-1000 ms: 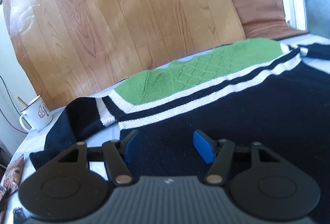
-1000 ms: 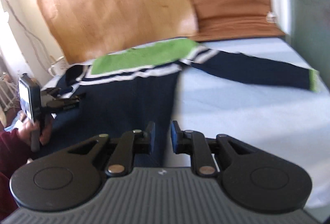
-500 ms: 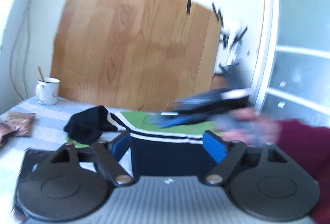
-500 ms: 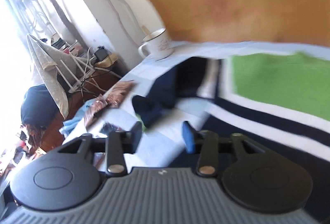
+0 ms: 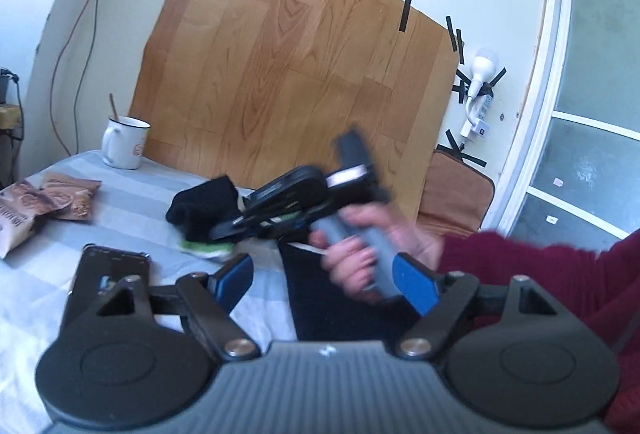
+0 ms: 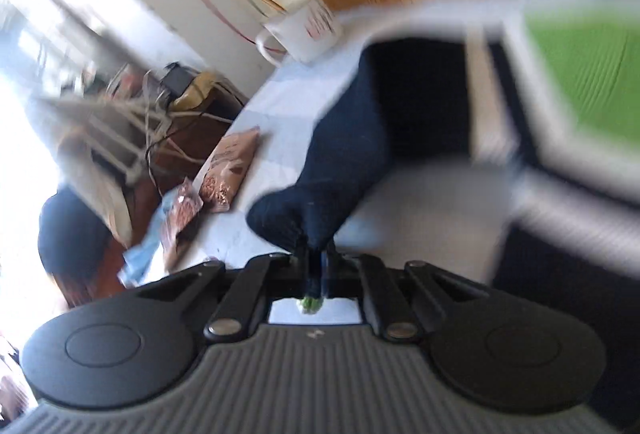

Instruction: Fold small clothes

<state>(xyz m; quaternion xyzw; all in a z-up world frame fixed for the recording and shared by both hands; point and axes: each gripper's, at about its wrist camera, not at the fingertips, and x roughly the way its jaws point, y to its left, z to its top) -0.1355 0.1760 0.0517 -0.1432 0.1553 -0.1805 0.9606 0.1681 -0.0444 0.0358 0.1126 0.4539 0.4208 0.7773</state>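
The sweater (image 6: 576,74) is spread on the bed (image 5: 132,210), its green panel and white stripes seen at the right of the right wrist view. Its dark sleeve (image 6: 344,154) is bunched and runs from the shoulder down toward the camera, the long axis pointing at the right gripper (image 6: 316,266). That gripper is closed on the sleeve's cuff end, a bit of green trim showing behind the fingers.

The left gripper (image 5: 324,278) is held wide apart with nothing between its blue pads (image 5: 234,274); it is raised above the bed. Ahead of it, the person's right hand (image 5: 372,246) is seen around the other tool's handle.

Along the bed's left edge, room is taken by snack packets (image 5: 48,198) and a dark phone (image 5: 116,262) near the left gripper. A white mug (image 5: 124,148) stands at the far corner against the wooden board (image 5: 296,74). Striped sheet lies bare between the packets and the sleeve.
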